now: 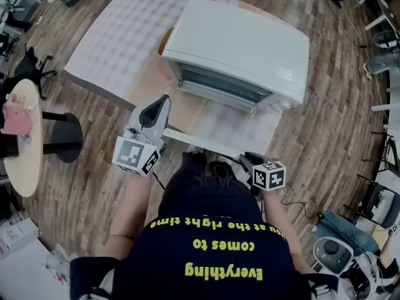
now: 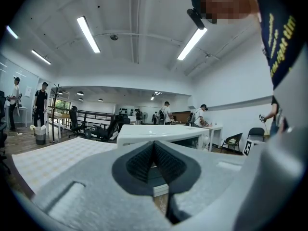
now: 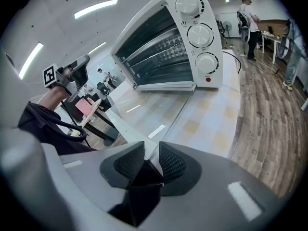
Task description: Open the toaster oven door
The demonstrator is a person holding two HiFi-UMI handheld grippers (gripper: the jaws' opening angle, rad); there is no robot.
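The white toaster oven [image 1: 244, 49] stands on the table with its glass door [image 1: 231, 127] swung down flat toward me. In the right gripper view the oven [image 3: 163, 37] shows its open cavity and three knobs [image 3: 199, 34]. My right gripper [image 3: 151, 150] is shut on the door's white handle bar [image 3: 130, 134], which runs between the pads. In the head view that gripper [image 1: 249, 160] sits at the handle's [image 1: 203, 144] right end. My left gripper [image 1: 164, 100] hovers left of the door, shut and empty; in its own view the left gripper [image 2: 154, 148] points at the oven [image 2: 159, 133].
A checkered mat [image 1: 125, 36] covers the table behind and left of the oven. A round side table [image 1: 22, 136] with a pink item stands on the wooden floor at the left. Chairs and gear lie at the right; people stand far off.
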